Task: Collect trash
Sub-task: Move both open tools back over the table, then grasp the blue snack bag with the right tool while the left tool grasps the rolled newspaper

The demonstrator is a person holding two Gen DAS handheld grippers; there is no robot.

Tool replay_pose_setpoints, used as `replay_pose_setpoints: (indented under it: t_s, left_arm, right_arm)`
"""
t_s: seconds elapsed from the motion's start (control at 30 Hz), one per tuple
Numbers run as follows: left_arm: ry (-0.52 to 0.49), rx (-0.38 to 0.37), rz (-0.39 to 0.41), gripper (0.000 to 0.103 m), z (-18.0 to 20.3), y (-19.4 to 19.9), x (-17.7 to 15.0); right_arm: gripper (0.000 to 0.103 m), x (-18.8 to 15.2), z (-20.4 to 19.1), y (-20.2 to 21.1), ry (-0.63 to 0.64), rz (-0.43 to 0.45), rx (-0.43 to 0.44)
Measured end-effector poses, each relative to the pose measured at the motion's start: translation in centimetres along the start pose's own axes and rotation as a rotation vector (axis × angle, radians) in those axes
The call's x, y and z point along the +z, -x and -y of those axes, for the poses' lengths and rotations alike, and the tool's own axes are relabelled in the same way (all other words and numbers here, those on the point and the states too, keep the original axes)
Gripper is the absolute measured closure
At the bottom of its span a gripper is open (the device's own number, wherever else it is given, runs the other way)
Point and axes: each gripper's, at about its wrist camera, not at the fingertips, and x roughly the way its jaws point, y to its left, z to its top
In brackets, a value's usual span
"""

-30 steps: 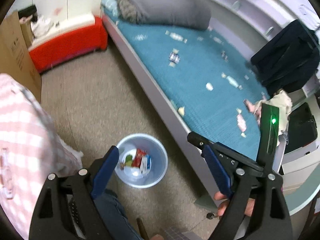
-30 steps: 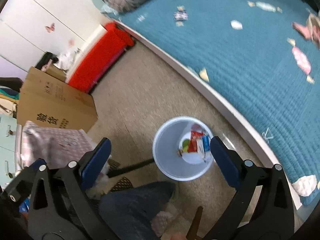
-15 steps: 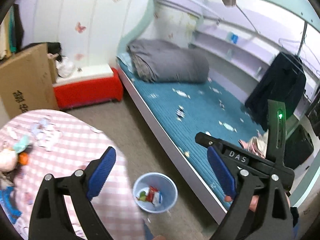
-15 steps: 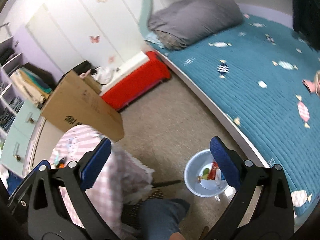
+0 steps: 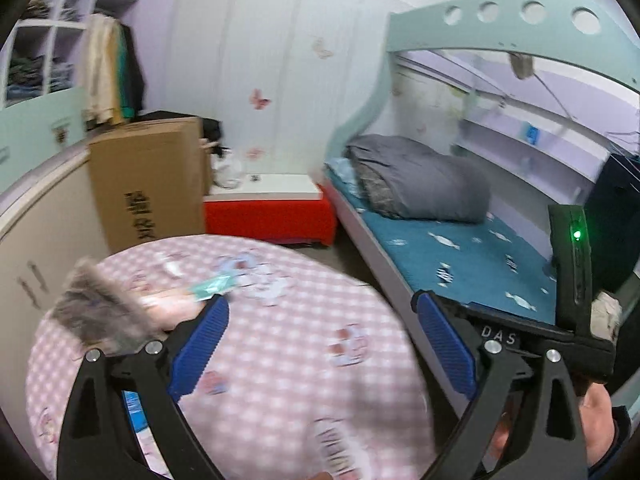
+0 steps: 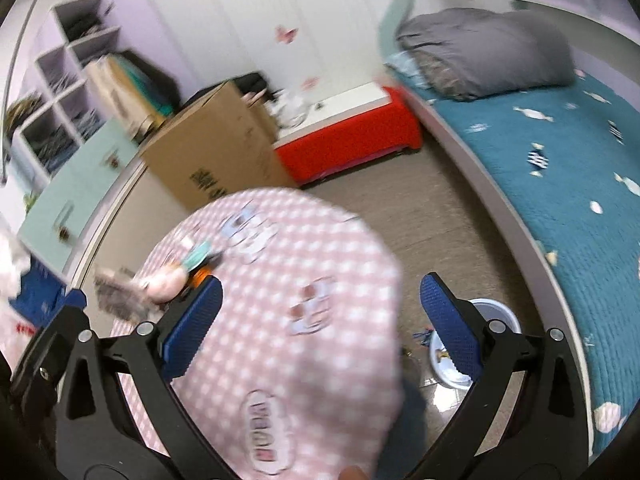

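My left gripper is open and empty above a round table with a pink checked cloth. My right gripper is open and empty over the same table. A green wrapper and a grey crumpled piece lie at the table's far left; the wrapper and the grey piece also show in the right wrist view. A light blue bin with trash stands on the floor right of the table, partly behind my right finger. The frames are blurred.
A cardboard box and a red bench stand behind the table. A bed with a teal cover and grey bedding runs along the right. Shelves stand at the left.
Both grippers have swung up and left from above the bin on the floor to over the pink table. The bin has left the left wrist view. Both stay open.
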Motion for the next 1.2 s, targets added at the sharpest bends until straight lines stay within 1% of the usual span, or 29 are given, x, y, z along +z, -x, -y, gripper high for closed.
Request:
replay_pose_setpoints:
  t_s: [0.17, 0.2, 0.37, 0.5, 0.63, 0.8, 0.83, 0.87, 0.9, 0.93, 0.97, 1.03, 1.1, 1.2]
  left_arm:
    - [0.038, 0.094, 0.023, 0.010, -5.6, 2.6, -1.7]
    - [0.044, 0.122, 0.025, 0.010, -7.0, 3.1, -2.2]
    - [0.116, 0.236, 0.008, 0.010, -13.6, 4.8, -4.8]
    - [0.173, 0.303, -0.008, 0.010, -17.9, 5.4, -6.3]
    - [0.207, 0.345, -0.015, 0.010, -21.1, 5.5, -7.1]
    - [0.221, 0.366, -0.030, 0.010, -23.8, 4.7, -7.4]
    - [0.218, 0.362, -0.031, 0.010, -24.0, 4.4, -7.4]
    - [0.211, 0.353, -0.032, 0.010, -24.3, 4.1, -7.2]
    - [0.202, 0.344, -0.036, 0.010, -24.3, 3.6, -7.0]
    - [0.185, 0.331, -0.039, 0.010, -24.3, 3.0, -6.7]
    - [0.170, 0.319, -0.040, 0.010, -24.4, 2.6, -6.6]
    - [0.128, 0.288, -0.037, 0.010, -24.4, 1.4, -5.9]
    - [0.098, 0.253, -0.031, 0.010, -24.5, 0.1, -5.3]
    - [0.040, 0.237, -0.032, 0.010, -24.6, -1.8, -4.5]
  right_arm:
    - [0.006, -1.8, -5.5, -2.6, 0.081, -0.065, 0.048]
    - [0.006, -2.3, -6.8, -3.2, 0.105, -0.082, 0.061]
    - [0.006, -4.9, -12.6, -6.5, 0.224, -0.165, 0.112]
    - [0.006, -7.2, -16.6, -9.4, 0.308, -0.237, 0.135]
    - [0.006, -9.0, -19.6, -11.8, 0.366, -0.290, 0.150]
    - [0.007, -10.5, -22.2, -14.1, 0.432, -0.312, 0.152]
    - [0.013, -10.7, -22.3, -14.3, 0.443, -0.315, 0.152]
    - [0.022, -11.1, -22.5, -14.6, 0.454, -0.326, 0.157]
    - [0.054, -11.2, -22.4, -14.8, 0.446, -0.345, 0.169]
    - [0.074, -11.2, -22.1, -14.8, 0.434, -0.353, 0.176]
    - [0.074, -11.1, -21.8, -14.6, 0.425, -0.349, 0.182]
    - [0.079, -10.7, -21.0, -13.7, 0.423, -0.333, 0.191]
    - [0.080, -10.2, -19.8, -12.7, 0.401, -0.319, 0.199]
    - [0.080, -9.3, -17.5, -11.1, 0.358, -0.299, 0.196]
